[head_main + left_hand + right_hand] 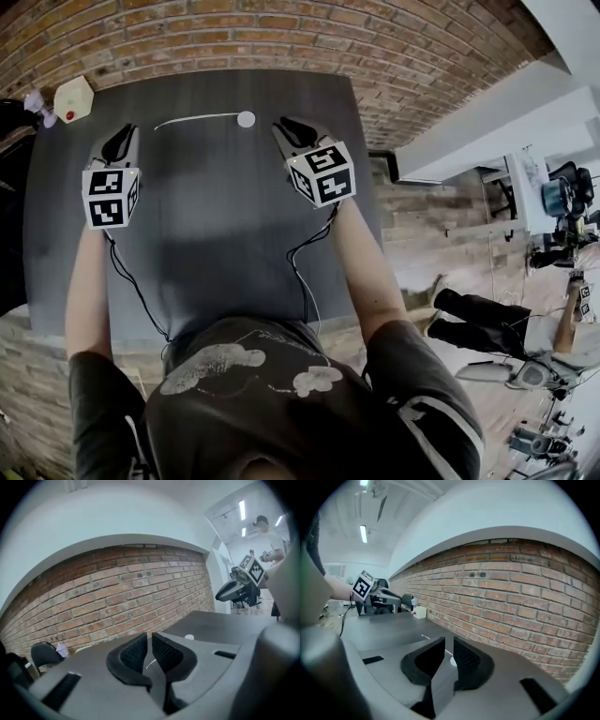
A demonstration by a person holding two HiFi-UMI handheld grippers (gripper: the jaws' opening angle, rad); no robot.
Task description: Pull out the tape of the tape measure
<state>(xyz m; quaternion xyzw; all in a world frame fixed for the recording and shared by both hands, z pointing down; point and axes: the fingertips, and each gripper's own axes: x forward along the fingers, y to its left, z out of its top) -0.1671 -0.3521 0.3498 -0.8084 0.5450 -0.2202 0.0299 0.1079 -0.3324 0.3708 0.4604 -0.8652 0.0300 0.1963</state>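
Note:
The tape measure's round white case (246, 119) lies near the far edge of the dark table (216, 244). Its thin white tape (192, 118) runs out of it to the left along the tabletop. My left gripper (120, 141) hovers near the tape's free end, and my right gripper (295, 131) is just right of the case. Both are raised off the table. In the left gripper view the jaws (150, 639) stand almost together with nothing between them; the case (189, 637) lies beyond. In the right gripper view the jaws (449, 644) are likewise nearly closed and empty, with the case (453, 662) showing behind them.
A white box with a red button (73, 97) sits at the table's far left corner. A brick wall (281, 37) runs behind the table. A dark chair (44, 653) stands left of the table. Another person's legs (478, 319) are on the floor to the right.

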